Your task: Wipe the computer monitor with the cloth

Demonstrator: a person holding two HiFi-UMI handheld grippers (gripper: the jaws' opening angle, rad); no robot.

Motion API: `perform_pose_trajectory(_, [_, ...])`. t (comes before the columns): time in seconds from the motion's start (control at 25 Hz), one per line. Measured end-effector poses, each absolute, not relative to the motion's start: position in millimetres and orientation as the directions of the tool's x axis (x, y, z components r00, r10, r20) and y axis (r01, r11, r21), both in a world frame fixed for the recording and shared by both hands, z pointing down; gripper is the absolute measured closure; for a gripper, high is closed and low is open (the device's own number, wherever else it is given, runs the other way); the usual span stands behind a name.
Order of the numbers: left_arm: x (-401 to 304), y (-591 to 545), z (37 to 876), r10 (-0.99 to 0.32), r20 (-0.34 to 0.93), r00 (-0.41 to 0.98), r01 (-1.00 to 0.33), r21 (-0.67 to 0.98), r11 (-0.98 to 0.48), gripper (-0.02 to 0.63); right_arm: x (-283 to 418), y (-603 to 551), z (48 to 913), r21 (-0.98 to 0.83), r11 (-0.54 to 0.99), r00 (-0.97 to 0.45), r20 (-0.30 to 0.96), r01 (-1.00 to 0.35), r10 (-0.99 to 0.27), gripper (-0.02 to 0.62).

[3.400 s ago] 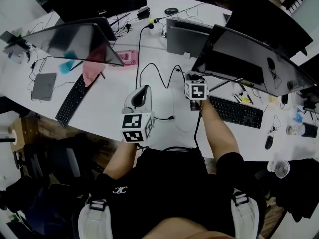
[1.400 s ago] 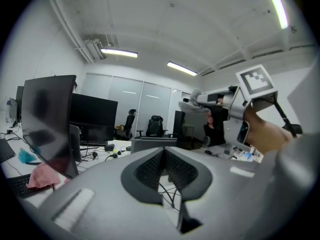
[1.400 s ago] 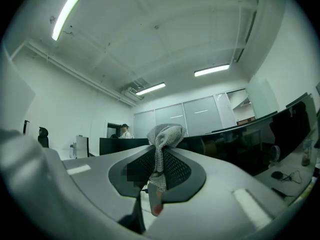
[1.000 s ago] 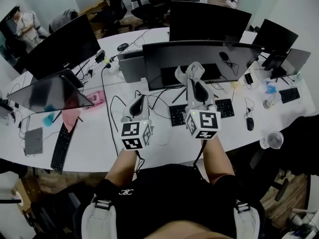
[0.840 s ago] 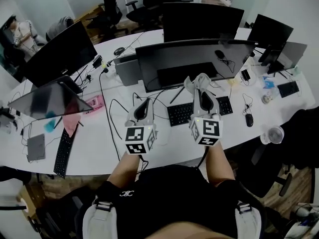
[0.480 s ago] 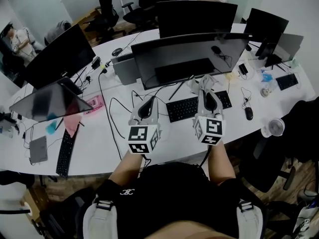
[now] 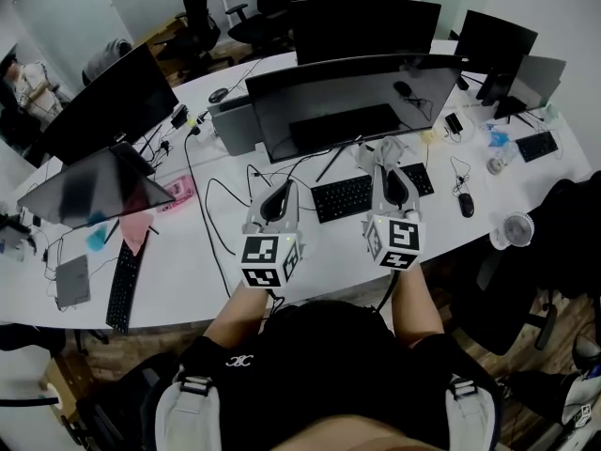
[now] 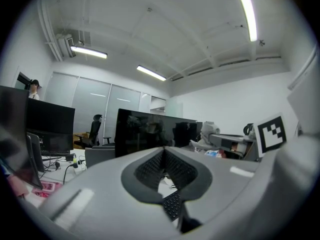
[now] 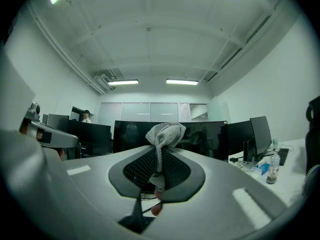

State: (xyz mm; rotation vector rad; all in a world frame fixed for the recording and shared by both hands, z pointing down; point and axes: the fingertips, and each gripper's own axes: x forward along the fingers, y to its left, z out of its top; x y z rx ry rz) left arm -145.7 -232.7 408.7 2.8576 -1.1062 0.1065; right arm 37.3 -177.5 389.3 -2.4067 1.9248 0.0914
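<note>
At desk (image 7: pixel 188 252) edge, left gripper (image 7: pixel 278 194) hangs over the white top, jaws pressed together w/ nothing between them; its own view shows only the closed pads (image 8: pixel 150 170), pointing at the screen. Monitor (image 7: pixel 349 101), wide and dark, stands at 12 o'clock from both grippers, keyboard (image 7: pixel 343 197) just in front of it.

Right gripper (image 7: pixel 389 178) is clamped on the cloth (image 7: pixel 383 148). A grey knit wad pokes out at 12 o'clock past the jaw tips, the rest pinched between the pads. It's near the screen's lower edge but not touching, as far as I can tell.

Cloth looks light, soft, limp, so prob. it folds under any push; a deep pinch near the wad's base should stop it dragging free. Screen is glossy, likely fragile, and may rock on its stand, so light strokes. If steadying, take the frame edge, not the panel.
</note>
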Motion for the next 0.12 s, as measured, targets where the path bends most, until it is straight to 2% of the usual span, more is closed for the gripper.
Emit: perform_pose_trajectory(0.12, [-147.9,-225.4,406.6,-0.665,0.089,0.742,-0.670,0.040,-0.742,0.552,34.4,-169.7,388.4,-0.011,-0.223,0.223,-0.083,-0.975,-0.971,0.563])
